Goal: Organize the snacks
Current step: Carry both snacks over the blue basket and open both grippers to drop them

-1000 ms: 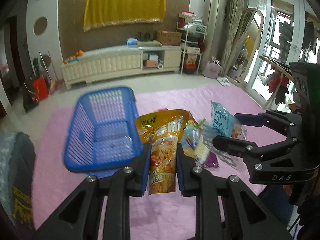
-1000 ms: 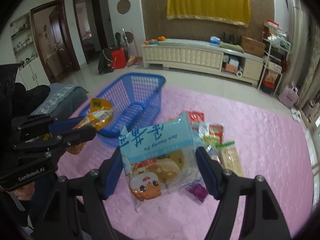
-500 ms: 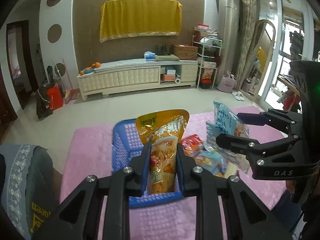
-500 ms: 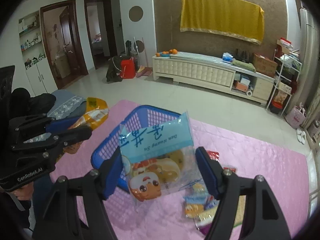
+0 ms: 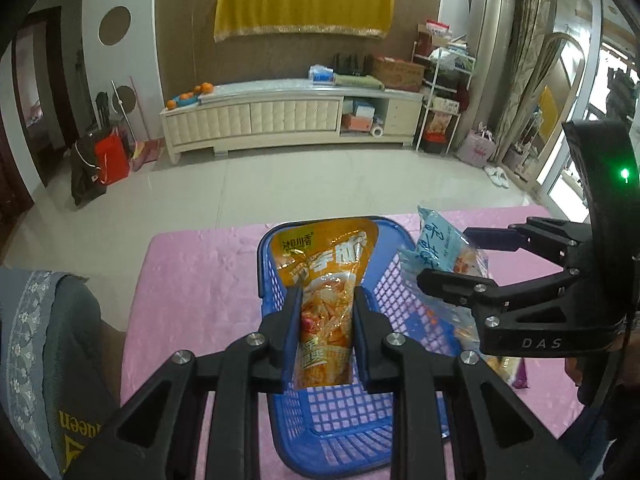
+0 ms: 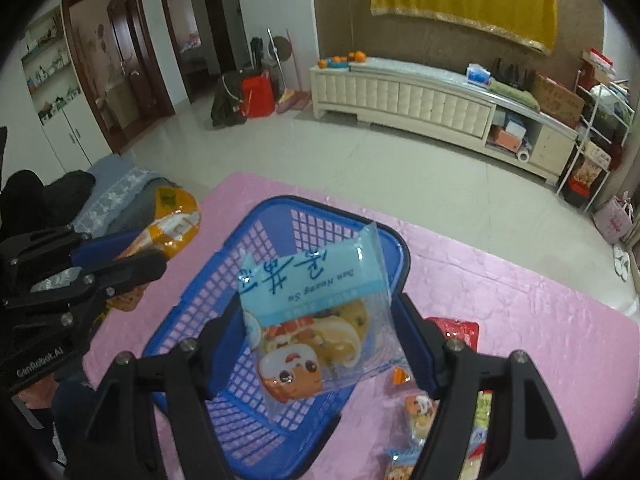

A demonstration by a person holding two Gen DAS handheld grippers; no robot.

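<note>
On the pink mat (image 5: pixel 192 280), near its far edge, sits the blue basket (image 6: pixel 224 276). Your right gripper (image 6: pixel 320 340) grasps the light-blue pastry bag (image 6: pixel 316 312) above the basket, jaws wide on it. Your left gripper (image 5: pixel 323 336) clamps narrow on the orange snack pouch (image 5: pixel 324 276), also above the basket. Loose snack packets (image 6: pixel 416 412) lie on the mat just beside the basket's right rim.

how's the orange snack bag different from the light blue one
The orange snack bag is narrow and opaque; the light blue snack bag is wider, with a clear lower half showing pastries. The left gripper pinches the orange; the right gripper holds the blue. Both hang over the blue basket.
</note>
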